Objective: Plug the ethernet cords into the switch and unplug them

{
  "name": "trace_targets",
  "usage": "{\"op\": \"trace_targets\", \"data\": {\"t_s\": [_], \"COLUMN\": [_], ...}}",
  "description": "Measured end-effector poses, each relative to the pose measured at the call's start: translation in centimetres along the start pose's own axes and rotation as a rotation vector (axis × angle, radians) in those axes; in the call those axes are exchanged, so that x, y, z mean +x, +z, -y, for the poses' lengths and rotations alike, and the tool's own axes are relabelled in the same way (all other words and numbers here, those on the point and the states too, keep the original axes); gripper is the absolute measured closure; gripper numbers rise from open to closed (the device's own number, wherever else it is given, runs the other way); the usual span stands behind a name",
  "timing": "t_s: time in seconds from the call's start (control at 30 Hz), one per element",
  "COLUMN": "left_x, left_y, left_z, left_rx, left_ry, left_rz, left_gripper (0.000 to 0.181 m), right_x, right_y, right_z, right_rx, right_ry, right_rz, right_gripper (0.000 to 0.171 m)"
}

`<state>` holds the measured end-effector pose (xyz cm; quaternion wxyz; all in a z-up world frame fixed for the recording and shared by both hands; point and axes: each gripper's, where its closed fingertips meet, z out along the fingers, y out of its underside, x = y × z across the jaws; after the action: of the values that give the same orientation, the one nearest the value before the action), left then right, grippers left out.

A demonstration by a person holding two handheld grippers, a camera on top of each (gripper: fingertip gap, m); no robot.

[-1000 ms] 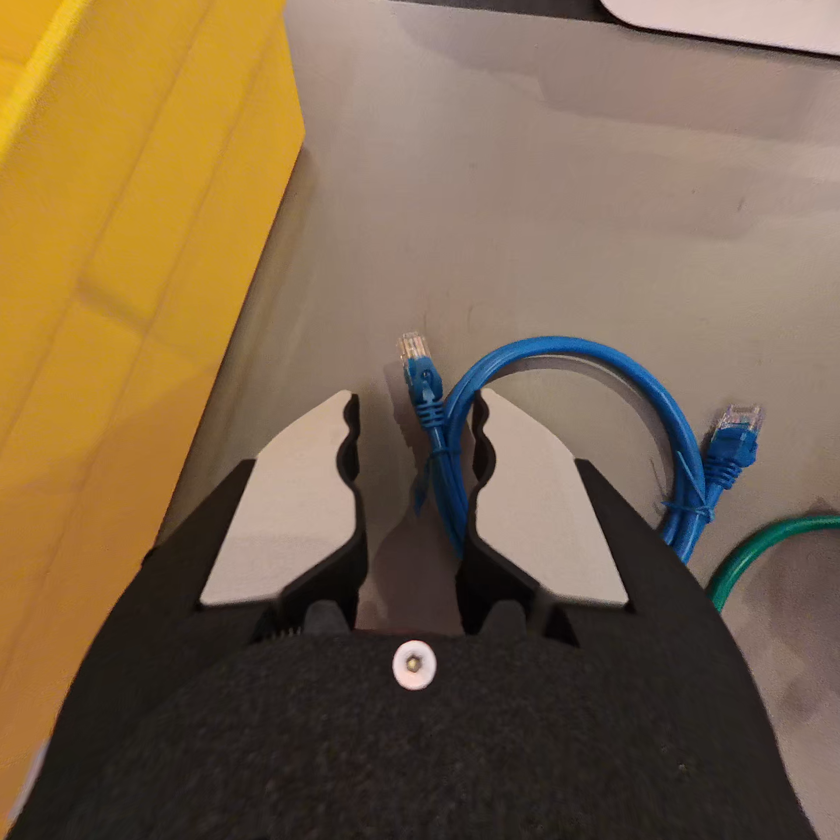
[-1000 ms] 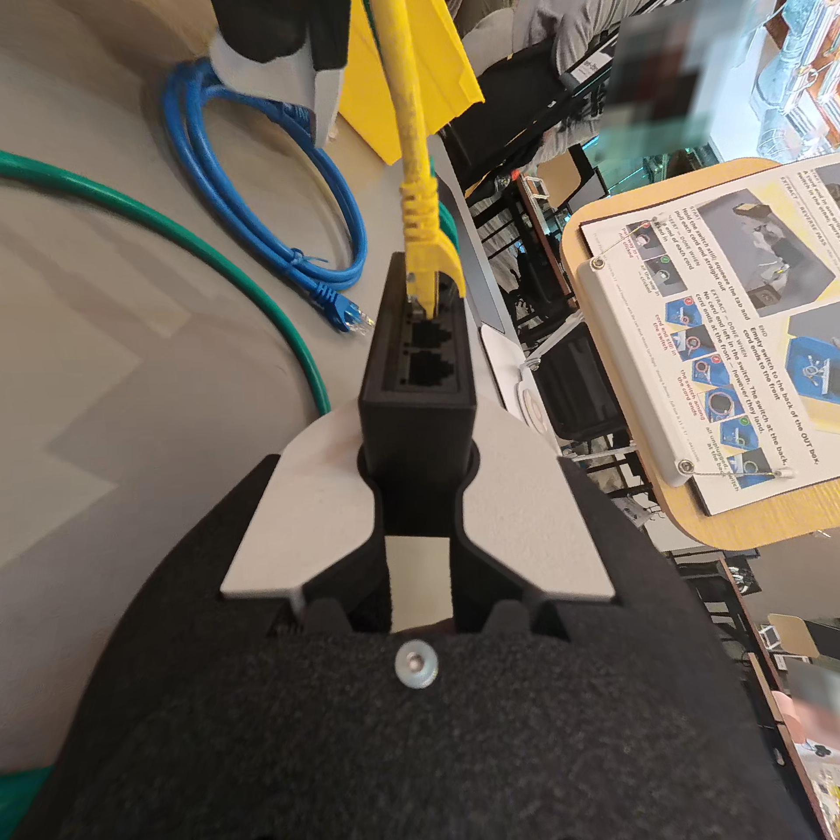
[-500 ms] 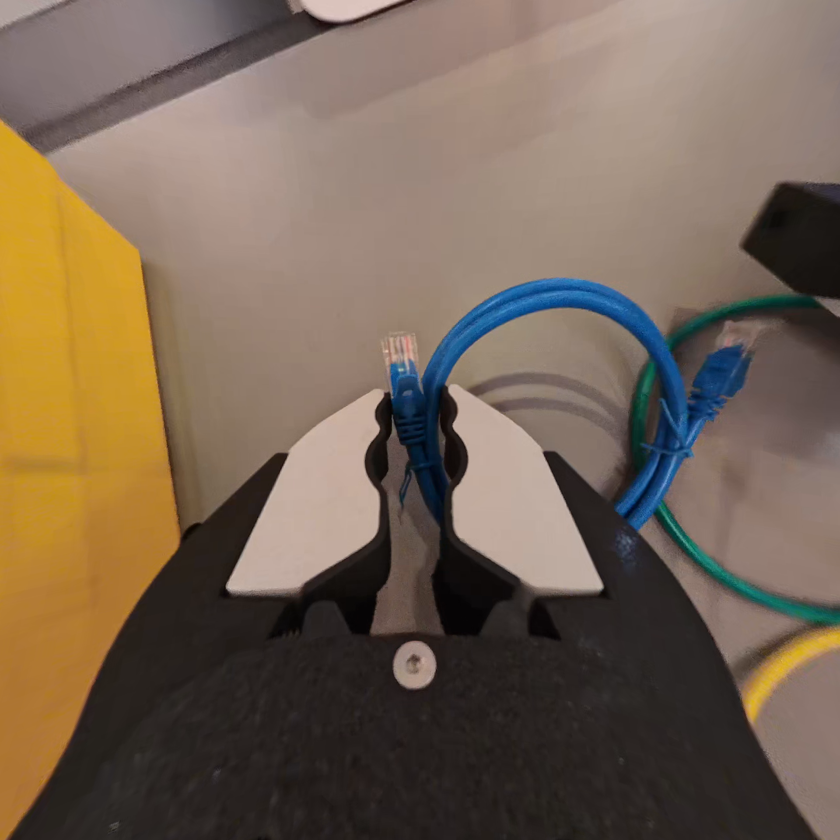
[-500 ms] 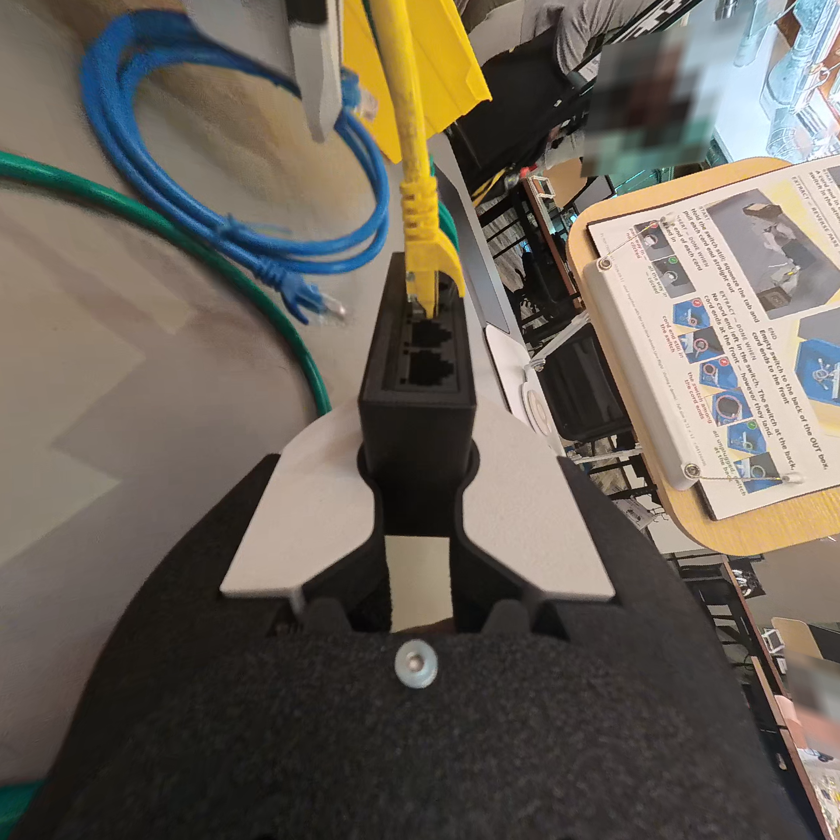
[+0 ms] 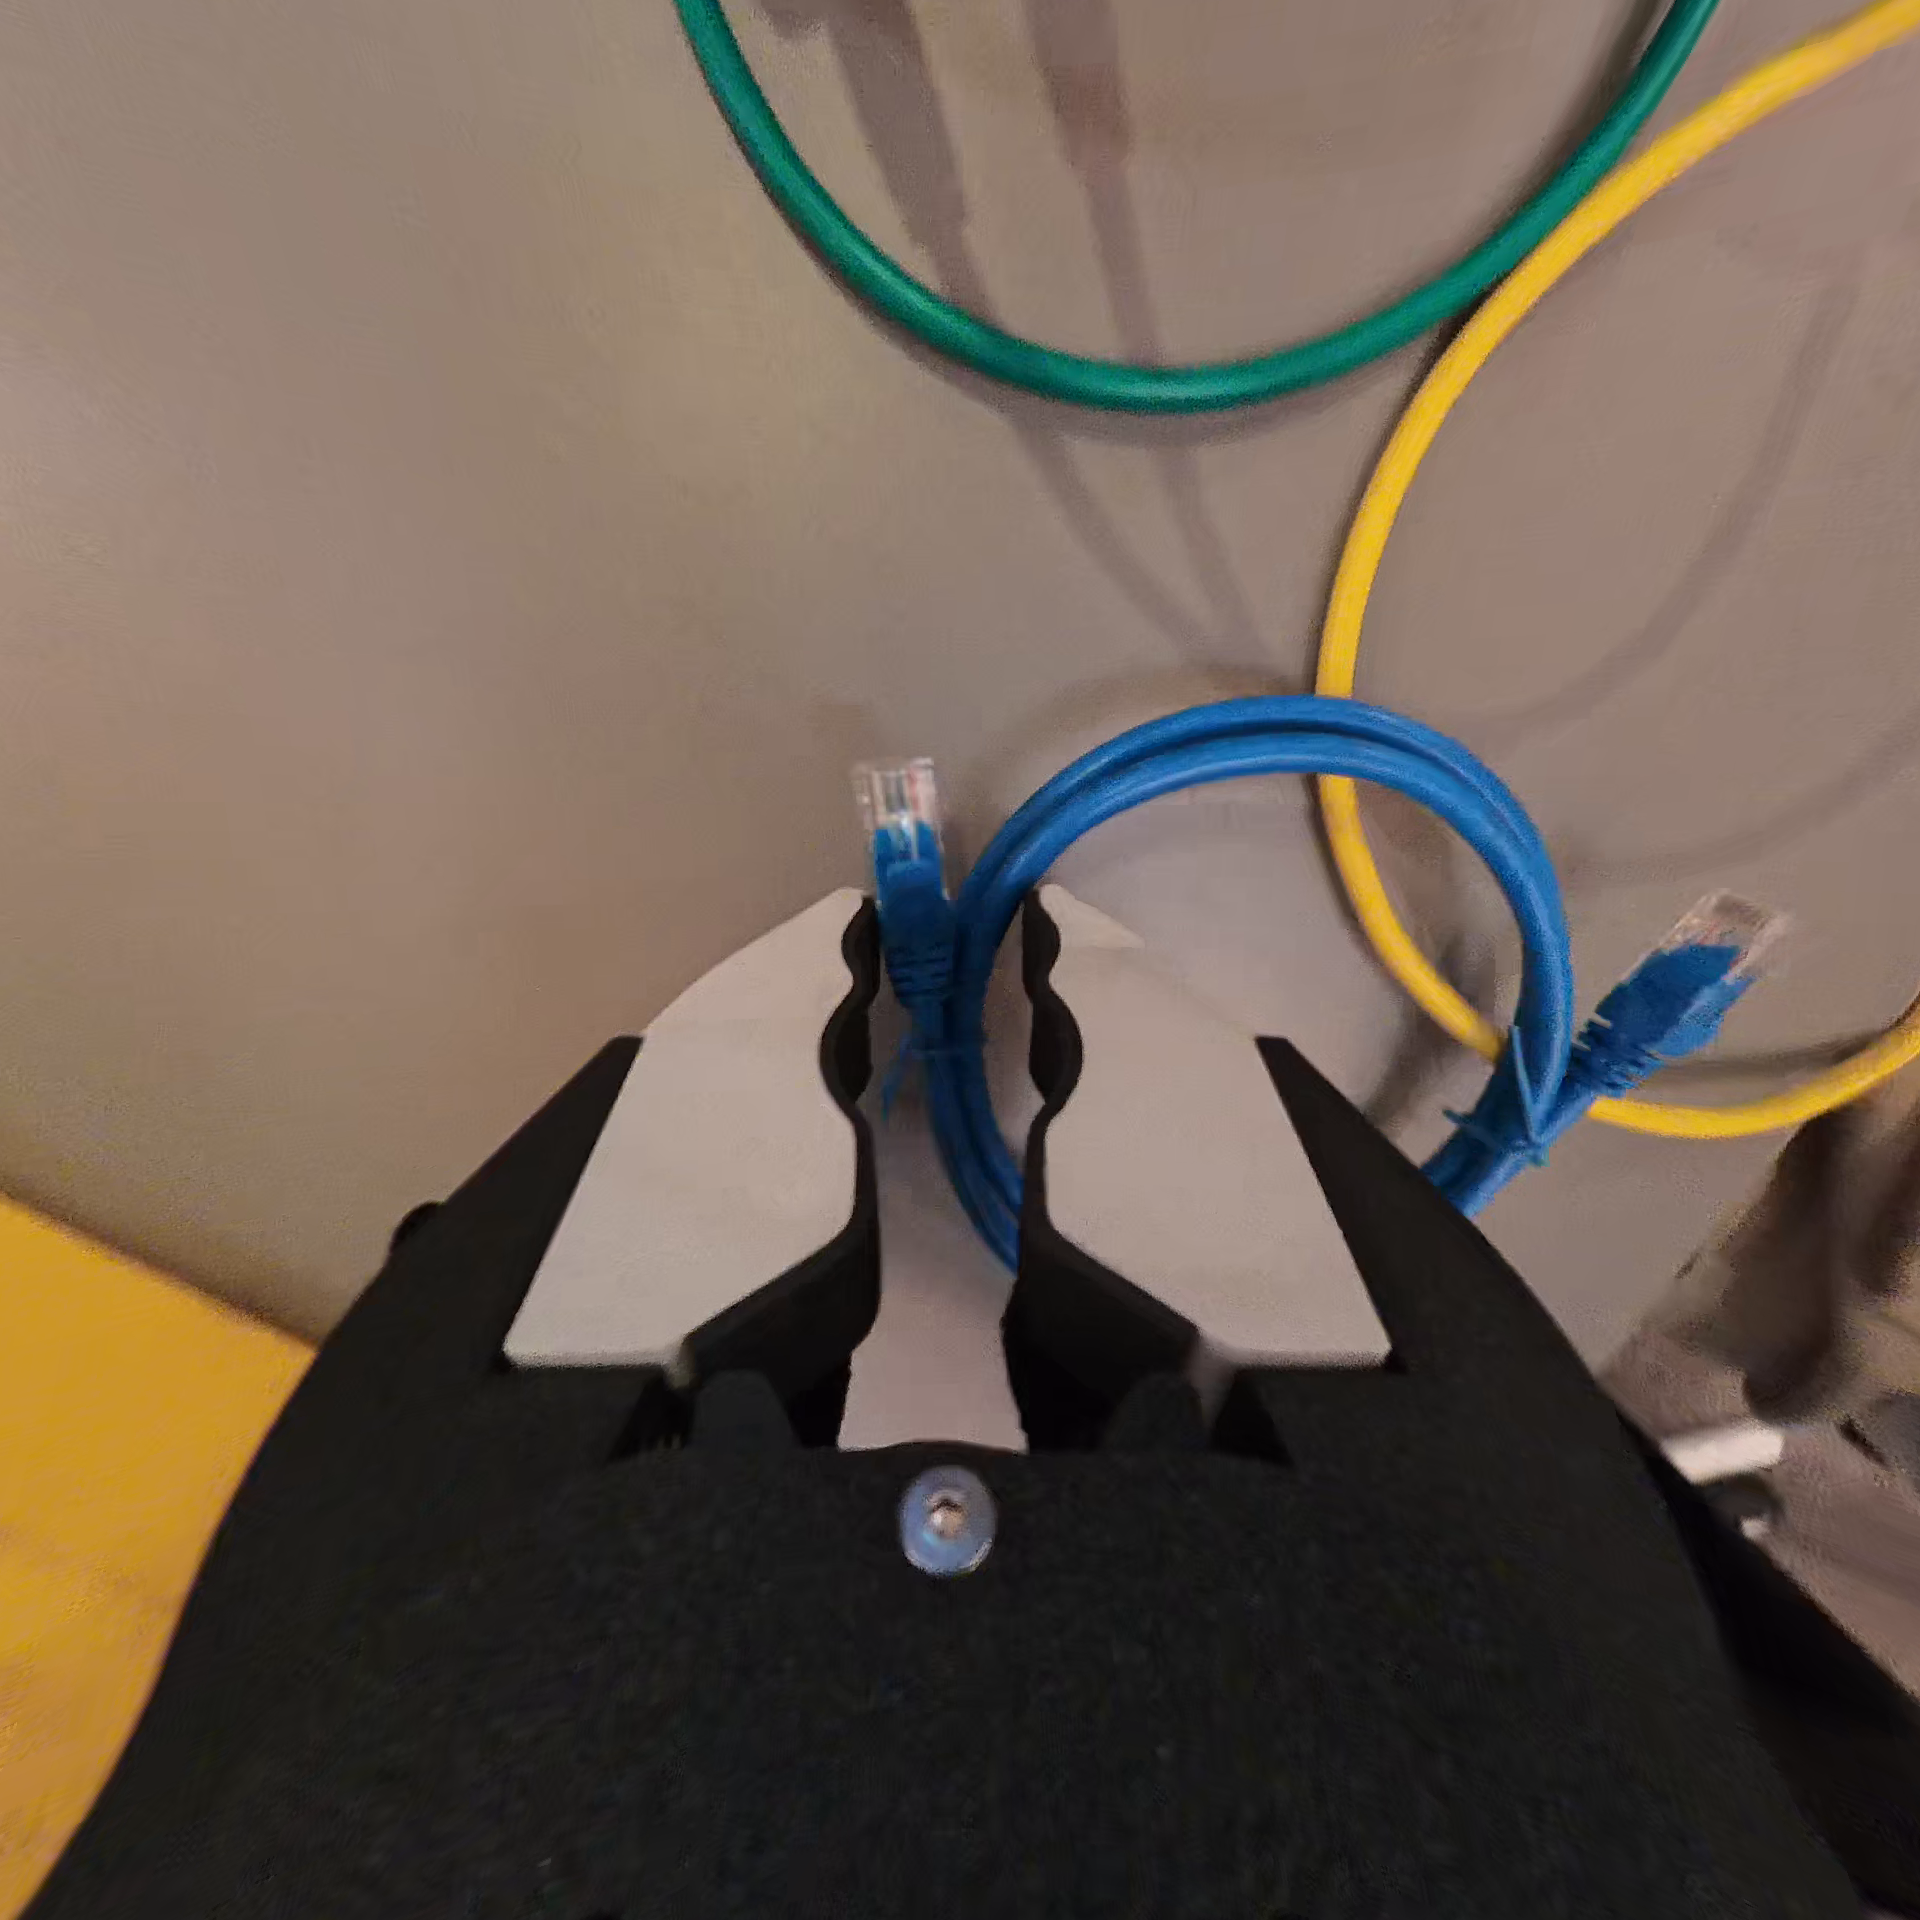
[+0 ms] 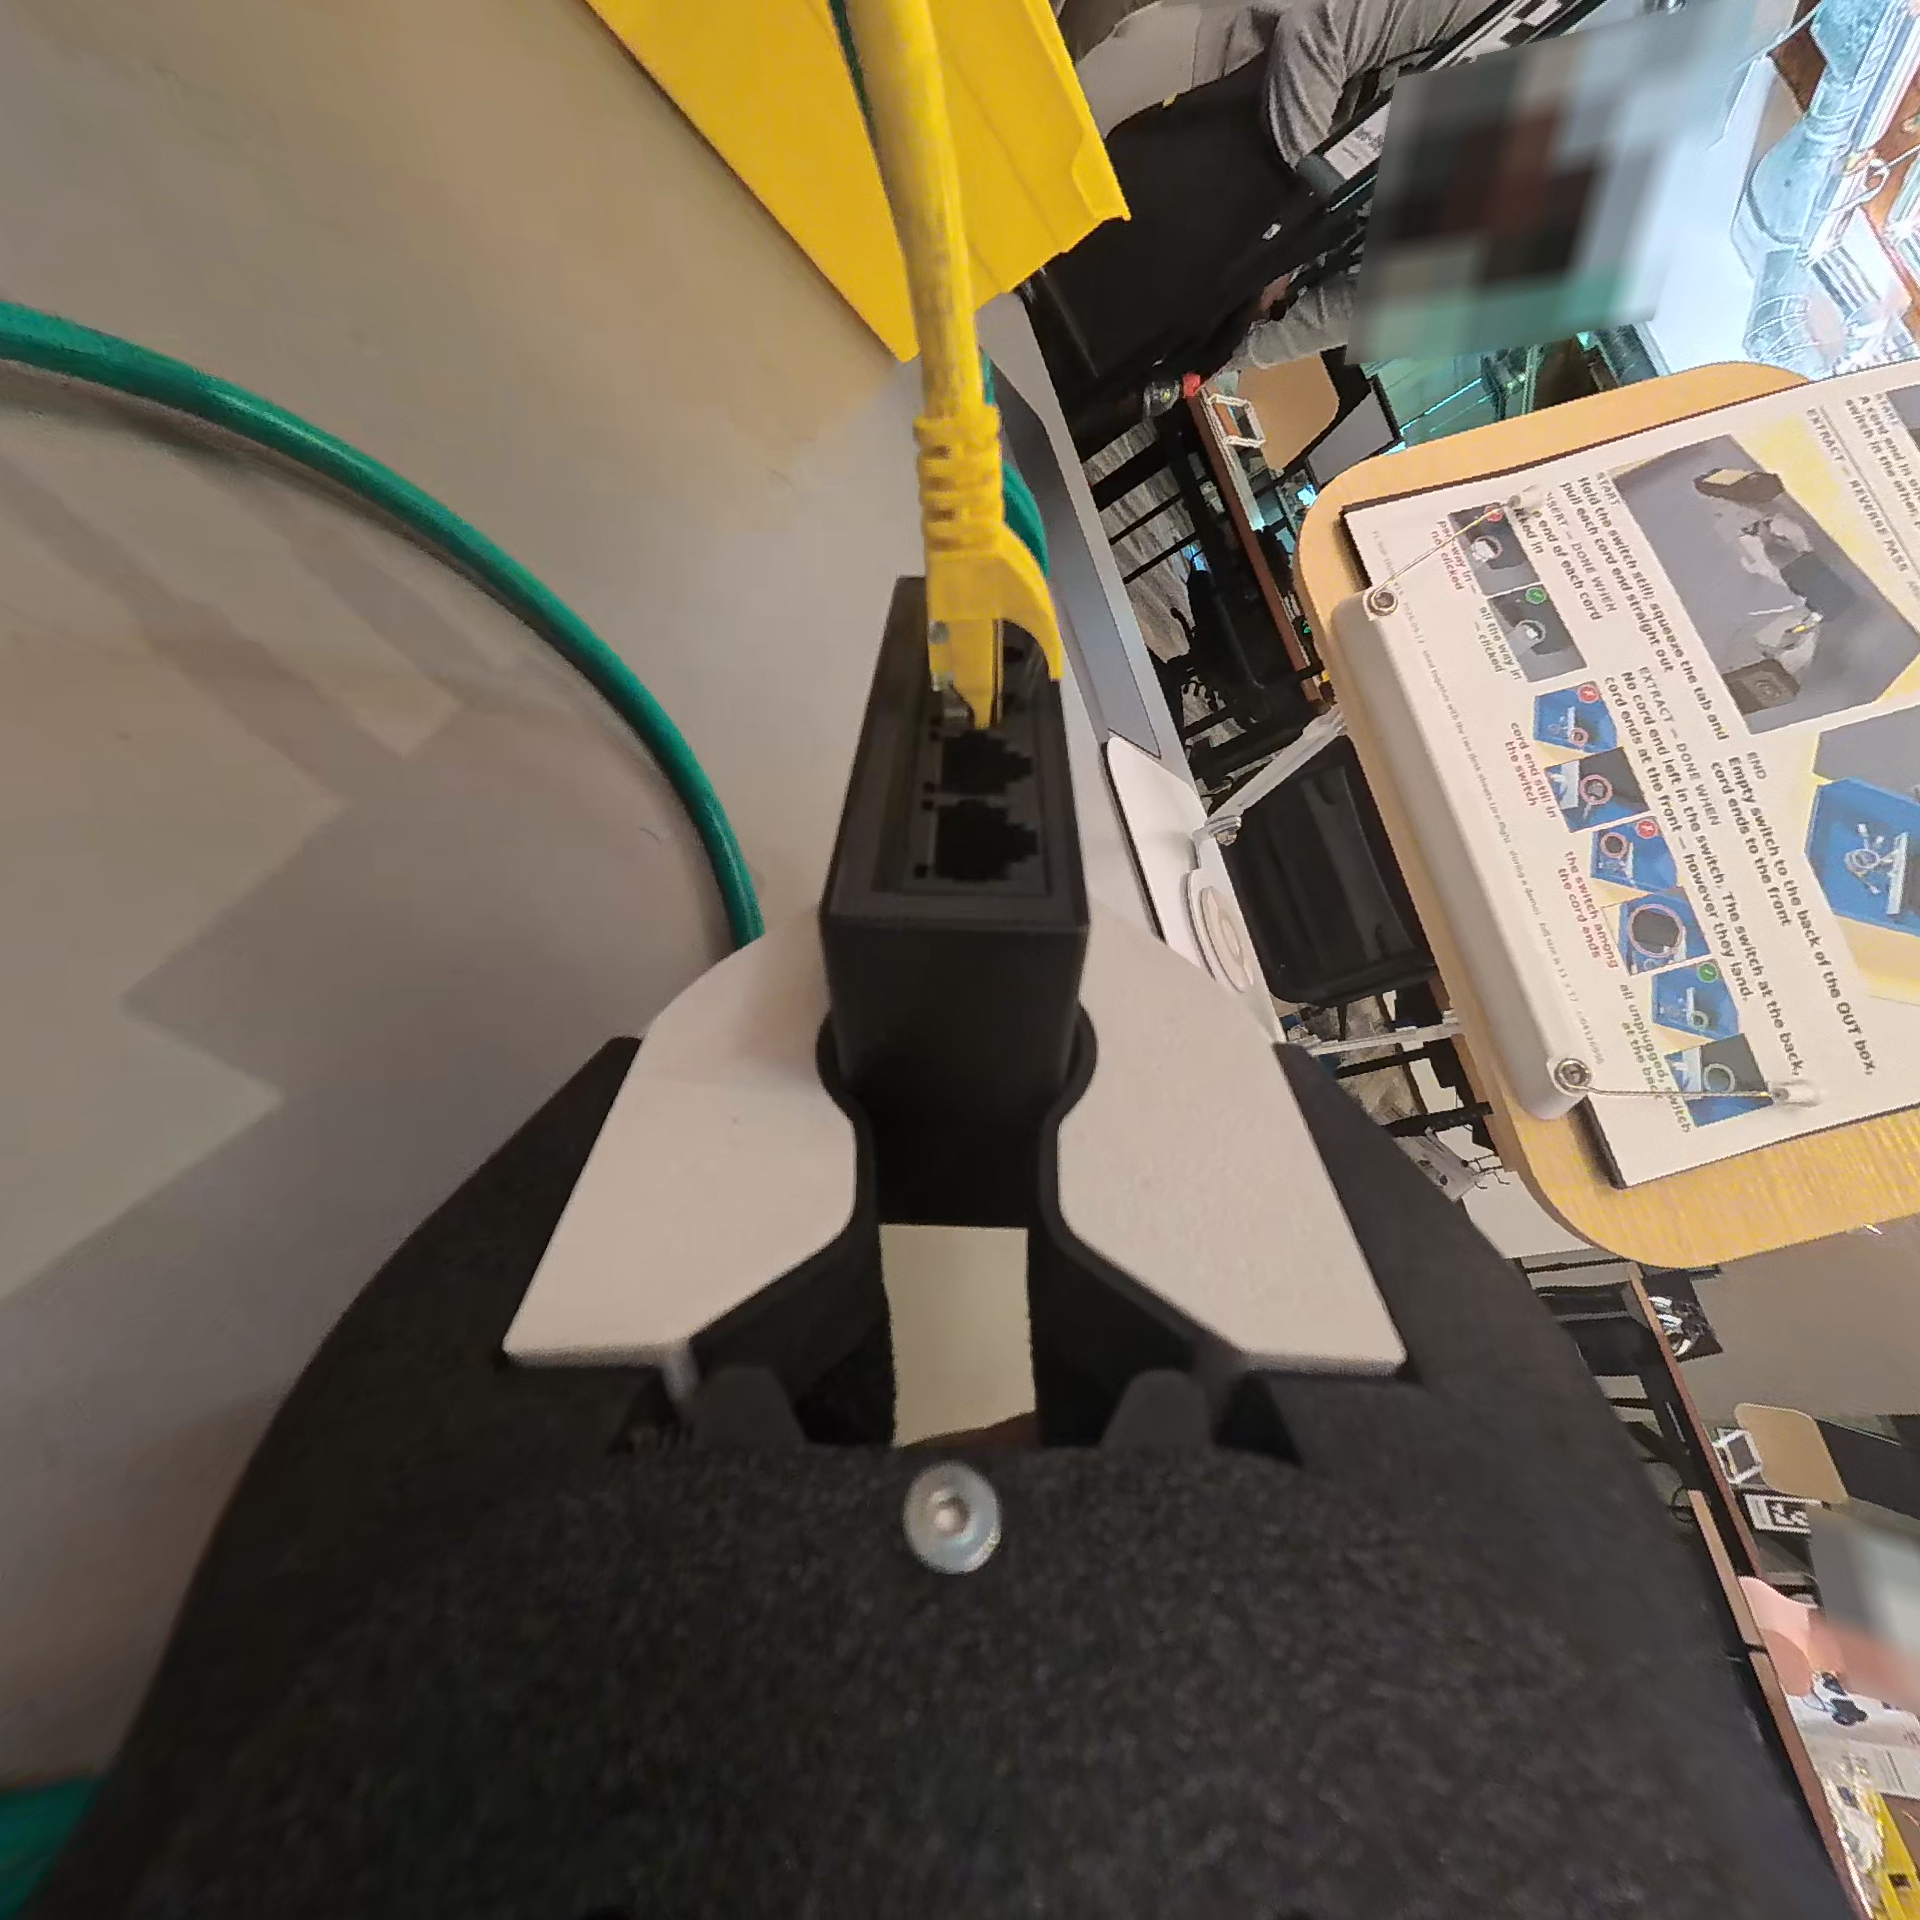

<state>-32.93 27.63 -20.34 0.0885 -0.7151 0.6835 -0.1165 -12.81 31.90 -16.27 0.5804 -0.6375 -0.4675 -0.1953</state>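
Note:
My left gripper (image 5: 940,920) is shut on the blue ethernet cord (image 5: 1340,732) just behind one plug (image 5: 894,816), which points forward past the fingertips. The rest of the tied blue coil hangs to the right with its second plug (image 5: 1704,956) free. My right gripper (image 6: 956,977) is shut on the black switch (image 6: 956,935), ports facing the camera. A yellow cord (image 6: 961,488) is plugged into the far port. Two nearer ports (image 6: 971,842) show empty. The blue cord does not show in the right wrist view.
A green cord (image 5: 1039,348) and the yellow cord (image 5: 1382,499) loop over the grey table (image 5: 416,520). A yellow bin (image 5: 114,1434) is at lower left and also shows in the right wrist view (image 6: 821,145). An instruction board (image 6: 1662,779) lies on a round wooden table beyond.
My left gripper closed on the blue cord, lifted it and swung toward the green and yellow cords. The blue coil has left the right wrist view. The right gripper keeps holding the switch.

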Motion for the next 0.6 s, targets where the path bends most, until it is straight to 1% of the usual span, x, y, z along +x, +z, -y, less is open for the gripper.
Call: {"op": "trace_targets", "data": {"t_s": [0.07,0.13,0.17,0.23,0.27,0.3,0.33,0.4,0.47,0.6], "left_x": [0.0,0.0,0.0,-0.1,-0.3,-0.7,-1.1,-1.2,-0.9,-0.5], "left_y": [0.3,0.0,-0.4,-1.4,-1.9,-2.1,-2.2,-2.3,-2.1,-0.9], "left_z": [0.4,0.5,0.4,0.3,0.2,-0.1,-0.3,-0.5,-0.3,0.0], "left_rx": [0.086,0.176,0.233,0.354,0.41,0.452,0.481,0.517,0.529,0.468], "left_ry": [-0.024,-0.037,-0.053,-0.107,-0.142,-0.181,-0.218,-0.264,-0.272,-0.256], "left_rz": [-0.009,-0.014,-0.024,-0.057,-0.073,-0.082,-0.09,-0.124,-0.139,-0.091], "left_gripper": [0.153,0.142,0.14,0.141,0.145,0.149,0.149,0.15,0.15,0.152], "right_x": [0.0,0.0,0.0,0.0,0.0,-0.1,-0.1,-0.2,-0.2,-0.1], "right_y": [0.0,0.0,0.0,0.0,0.0,0.1,0.1,0.1,0.1,0.1], "right_z": [0.0,0.0,0.0,0.0,0.0,0.0,0.0,0.0,0.0,0.0], "right_rx": [0.0,-0.001,-0.001,0.0,0.0,0.0,-0.001,-0.002,-0.004,-0.005], "right_ry": [-0.001,-0.002,-0.001,0.001,0.001,0.0,-0.002,-0.008,-0.011,-0.007], "right_rz": [-0.001,-0.001,0.0,0.002,0.003,0.005,0.006,0.007,0.008,0.007], "right_gripper": [0.141,0.141,0.14,0.141,0.141,0.141,0.141,0.141,0.141,0.14]}}
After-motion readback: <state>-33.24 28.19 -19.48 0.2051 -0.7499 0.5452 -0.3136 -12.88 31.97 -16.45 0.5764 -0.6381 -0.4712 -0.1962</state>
